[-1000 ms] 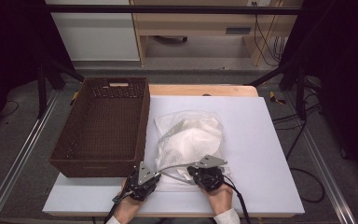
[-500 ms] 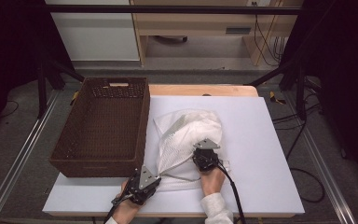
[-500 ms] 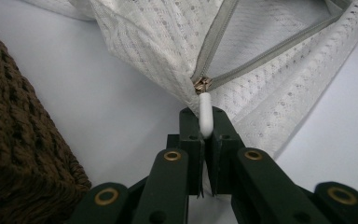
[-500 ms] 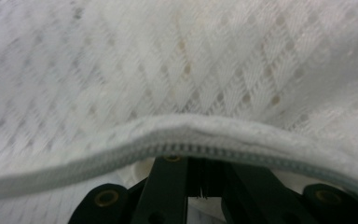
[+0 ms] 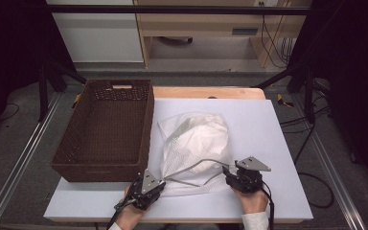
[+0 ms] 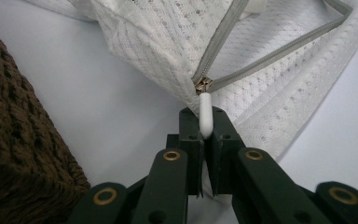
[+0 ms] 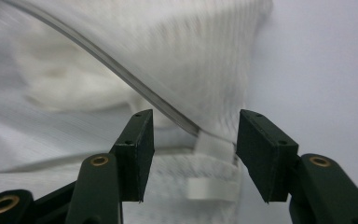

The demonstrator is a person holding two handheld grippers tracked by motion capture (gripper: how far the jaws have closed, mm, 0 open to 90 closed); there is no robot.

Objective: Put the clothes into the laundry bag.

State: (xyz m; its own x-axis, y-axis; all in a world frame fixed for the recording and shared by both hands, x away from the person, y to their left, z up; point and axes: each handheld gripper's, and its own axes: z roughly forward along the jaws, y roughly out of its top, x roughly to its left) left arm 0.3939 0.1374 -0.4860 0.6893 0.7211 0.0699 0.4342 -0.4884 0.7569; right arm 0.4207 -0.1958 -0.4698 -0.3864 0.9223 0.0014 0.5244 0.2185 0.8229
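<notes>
Since the earlier frame, right gripper [image 5: 231,171] has slid back off the mesh laundry bag [image 5: 195,142], jaws just opening; left gripper [image 5: 159,184] pinches the white zipper pull [image 6: 205,116] on the white tabletop [image 5: 273,143].

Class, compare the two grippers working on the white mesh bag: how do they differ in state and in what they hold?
The left gripper is shut on the white zipper pull; the right gripper has just been opening, its jaws apart around the mesh bag's corner without pressing it. The left sits near the brown basket; the right sits at the bag's other near corner. Both have black jaws and rest at the table's near edge.
</notes>
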